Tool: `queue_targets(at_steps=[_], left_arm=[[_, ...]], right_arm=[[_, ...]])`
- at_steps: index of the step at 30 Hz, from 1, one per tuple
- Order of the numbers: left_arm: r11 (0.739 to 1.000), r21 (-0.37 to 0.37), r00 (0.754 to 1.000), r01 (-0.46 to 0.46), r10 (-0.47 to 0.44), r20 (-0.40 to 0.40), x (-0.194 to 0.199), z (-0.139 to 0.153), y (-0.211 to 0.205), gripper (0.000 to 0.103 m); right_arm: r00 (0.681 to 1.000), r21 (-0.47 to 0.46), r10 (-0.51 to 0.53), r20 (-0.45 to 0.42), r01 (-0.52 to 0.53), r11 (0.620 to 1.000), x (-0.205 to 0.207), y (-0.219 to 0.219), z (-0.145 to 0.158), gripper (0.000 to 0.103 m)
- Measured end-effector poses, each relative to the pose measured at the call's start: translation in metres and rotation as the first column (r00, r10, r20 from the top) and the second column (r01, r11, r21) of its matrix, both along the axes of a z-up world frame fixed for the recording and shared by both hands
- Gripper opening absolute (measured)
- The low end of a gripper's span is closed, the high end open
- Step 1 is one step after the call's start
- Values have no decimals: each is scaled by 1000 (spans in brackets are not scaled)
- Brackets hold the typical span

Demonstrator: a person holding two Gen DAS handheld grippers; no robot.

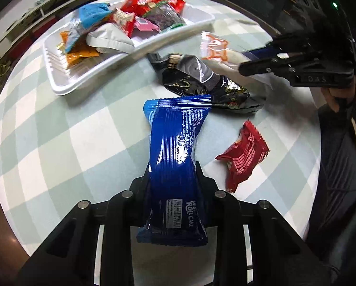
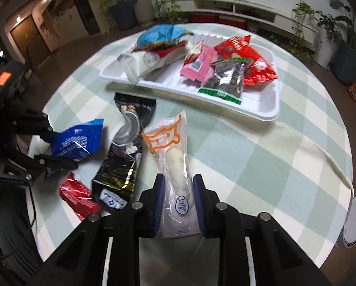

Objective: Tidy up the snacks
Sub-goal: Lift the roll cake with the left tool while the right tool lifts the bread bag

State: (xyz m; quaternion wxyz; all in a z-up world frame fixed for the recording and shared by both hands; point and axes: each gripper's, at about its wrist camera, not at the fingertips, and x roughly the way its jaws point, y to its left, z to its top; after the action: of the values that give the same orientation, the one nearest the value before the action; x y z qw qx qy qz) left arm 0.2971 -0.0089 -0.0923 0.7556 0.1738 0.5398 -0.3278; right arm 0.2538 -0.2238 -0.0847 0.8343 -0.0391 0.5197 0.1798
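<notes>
Green-and-white checked cloth covers the round table (image 2: 261, 147), where a white plastic tray (image 2: 261, 106) piled with snack packets sits near the far side. The left gripper (image 1: 173, 174) pinches a glossy blue roll-cake wrapper (image 1: 175, 147) lengthwise, lifted above the cloth. The right gripper (image 2: 179, 190) clamps a clear packet with an orange cat outline (image 2: 172, 147). A black foil bag (image 2: 123, 166) and a red wrapper (image 2: 79, 197) lie loose between them.

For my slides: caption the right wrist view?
Right gripper clamps a clear snack pack above the checked tablecloth, white tray beyond.
</notes>
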Motion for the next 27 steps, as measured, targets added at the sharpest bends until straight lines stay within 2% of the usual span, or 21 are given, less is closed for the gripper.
queue_targets(at_steps=[8, 14, 17, 22, 27], left_arm=[[989, -125, 996, -77, 81, 25, -18, 33, 28, 27], [951, -254, 979, -174, 194, 55, -14, 72, 57, 27], [934, -281, 962, -221, 257, 97, -1, 96, 71, 27], [885, -378, 931, -271, 341, 131, 37, 134, 76, 27], [862, -426, 931, -276, 350, 105, 85, 146, 38, 27]], right_arm=[[996, 67, -75, 45, 72, 995, -21, -22, 19, 26], [984, 105, -164, 75, 156, 982, -21, -50, 37, 26], [975, 120, -198, 103, 186, 975, -12, -60, 55, 26], [959, 135, -221, 179, 199, 971, 17, -59, 97, 26], [947, 183, -232, 222, 193, 964, 63, -36, 125, 26]])
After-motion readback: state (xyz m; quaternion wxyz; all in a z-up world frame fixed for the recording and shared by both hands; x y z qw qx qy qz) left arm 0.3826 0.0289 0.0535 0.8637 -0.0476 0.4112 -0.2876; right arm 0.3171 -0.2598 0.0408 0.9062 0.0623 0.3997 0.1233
